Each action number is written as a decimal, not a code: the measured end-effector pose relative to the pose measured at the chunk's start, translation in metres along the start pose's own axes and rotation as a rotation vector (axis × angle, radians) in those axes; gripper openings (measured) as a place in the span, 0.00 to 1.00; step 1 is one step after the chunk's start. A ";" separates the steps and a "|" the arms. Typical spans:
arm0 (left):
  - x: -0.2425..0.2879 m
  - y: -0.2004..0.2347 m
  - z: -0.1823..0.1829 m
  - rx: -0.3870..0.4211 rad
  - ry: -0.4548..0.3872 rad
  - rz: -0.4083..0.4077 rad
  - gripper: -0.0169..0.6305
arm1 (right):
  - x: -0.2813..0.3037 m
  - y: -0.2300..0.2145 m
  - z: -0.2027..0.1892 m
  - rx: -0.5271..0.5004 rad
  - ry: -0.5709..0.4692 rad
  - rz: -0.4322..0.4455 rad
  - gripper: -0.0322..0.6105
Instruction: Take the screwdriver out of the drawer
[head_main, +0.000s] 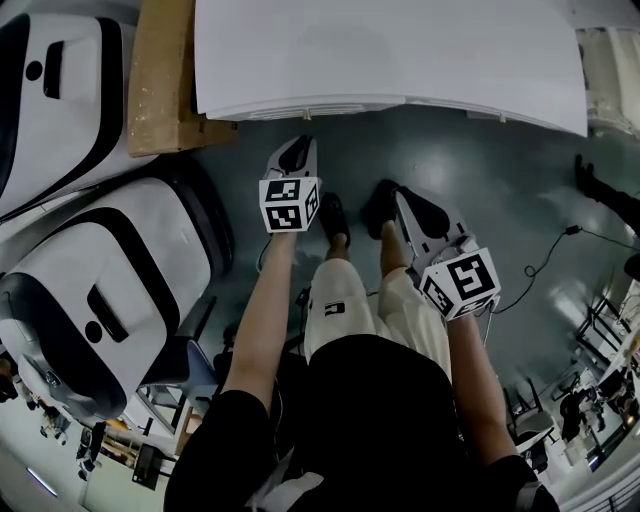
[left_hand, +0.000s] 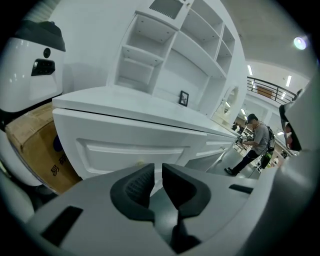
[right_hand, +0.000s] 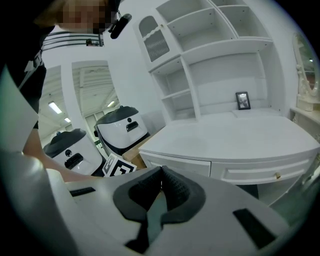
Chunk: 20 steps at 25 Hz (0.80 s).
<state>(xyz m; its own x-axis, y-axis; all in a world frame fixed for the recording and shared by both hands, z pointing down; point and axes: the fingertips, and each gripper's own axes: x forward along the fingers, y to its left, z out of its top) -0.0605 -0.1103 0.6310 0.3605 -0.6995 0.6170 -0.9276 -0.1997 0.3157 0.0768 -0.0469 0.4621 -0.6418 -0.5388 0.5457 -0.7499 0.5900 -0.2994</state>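
The task has hardly begun. The drawer (left_hand: 135, 150) in the white table (head_main: 390, 50) at 12 o'clock is shut, and the screwdriver shows in no view; presumably it lies inside. The left hand-held gripper (head_main: 297, 150) is released by a narrow gap with nothing in it. The right hand-held gripper (head_main: 405, 200) is clenched and empty. Opening the drawer and lifting the tool remain. A cardboard box (head_main: 165, 80) at 11 o'clock and white machines (head_main: 90, 300) at 9 o'clock crowd the left side.

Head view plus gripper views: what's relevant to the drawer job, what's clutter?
Job: desk, closed drawer, left gripper, right gripper. No screwdriver visible.
Clutter: cardboard box, white machines, picture frame, bystander.
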 end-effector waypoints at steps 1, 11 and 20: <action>0.005 0.003 -0.002 -0.003 0.002 0.005 0.09 | 0.001 -0.002 -0.001 0.002 0.003 -0.001 0.08; 0.047 0.025 -0.015 -0.003 0.031 0.063 0.21 | 0.009 -0.018 -0.017 0.025 0.017 -0.007 0.08; 0.076 0.036 -0.026 -0.022 0.056 0.110 0.24 | 0.007 -0.028 -0.030 0.043 0.026 -0.005 0.08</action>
<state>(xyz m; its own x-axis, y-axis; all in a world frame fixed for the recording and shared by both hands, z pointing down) -0.0644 -0.1525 0.7079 0.2618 -0.6767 0.6881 -0.9598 -0.1077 0.2593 0.0976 -0.0493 0.4979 -0.6342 -0.5253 0.5673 -0.7594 0.5610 -0.3295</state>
